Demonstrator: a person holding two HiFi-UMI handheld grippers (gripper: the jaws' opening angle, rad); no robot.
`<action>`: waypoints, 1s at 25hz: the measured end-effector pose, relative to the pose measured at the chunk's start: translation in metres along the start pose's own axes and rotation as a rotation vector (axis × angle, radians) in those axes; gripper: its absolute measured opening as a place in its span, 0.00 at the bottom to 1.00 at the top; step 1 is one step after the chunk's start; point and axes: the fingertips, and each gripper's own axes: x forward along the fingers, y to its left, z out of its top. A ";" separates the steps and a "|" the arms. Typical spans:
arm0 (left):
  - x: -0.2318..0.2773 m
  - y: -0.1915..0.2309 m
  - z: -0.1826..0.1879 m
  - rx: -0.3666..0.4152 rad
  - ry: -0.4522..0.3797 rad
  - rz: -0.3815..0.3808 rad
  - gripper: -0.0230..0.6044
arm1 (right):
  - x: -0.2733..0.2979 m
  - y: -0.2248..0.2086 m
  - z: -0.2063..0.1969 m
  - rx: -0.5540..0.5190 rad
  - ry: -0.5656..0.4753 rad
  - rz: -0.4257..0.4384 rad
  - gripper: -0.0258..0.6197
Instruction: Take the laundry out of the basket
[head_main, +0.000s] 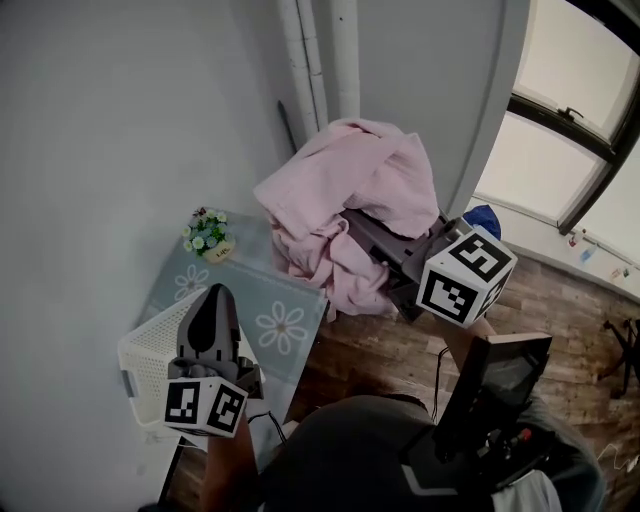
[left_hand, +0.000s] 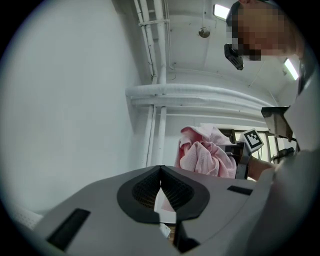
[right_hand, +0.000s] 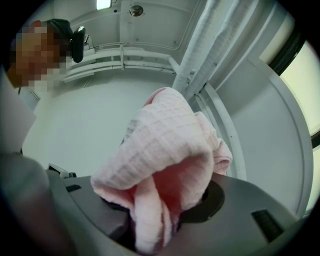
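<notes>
Small pot of flowers (head_main: 207, 234) on the far corner of a table (head_main: 300, 300) under a grey-blue cloth printed with white daisies, close to the grey wall (head_main: 110, 110). White pipes (head_main: 322, 60) up that wall. Wooden floor (head_main: 375, 360) right of the table, window (head_main: 570, 120) beyond.

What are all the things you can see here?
pink cloth: one, pink, bunched in the air in the right gripper's jaws
basket: one, white, on the table, lower left
table: one, grey-blue cover with white daisies, by the wall
potted plant: one, green with pale flowers, table's far corner
pipes: a few, white, up the wall
window: one, dark frame, right
left gripper: one, grey, jaws together, by the basket
right gripper: one, grey, jaws shut on the pink cloth
</notes>
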 end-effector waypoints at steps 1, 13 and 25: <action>0.001 -0.001 0.000 -0.002 0.006 0.002 0.05 | 0.001 -0.002 -0.004 0.003 0.010 -0.005 0.41; 0.004 0.006 0.003 0.000 0.019 0.039 0.05 | 0.007 -0.006 -0.023 0.010 0.053 -0.009 0.41; 0.004 0.007 0.005 -0.003 0.035 0.053 0.05 | 0.008 -0.005 -0.028 0.025 0.067 -0.005 0.41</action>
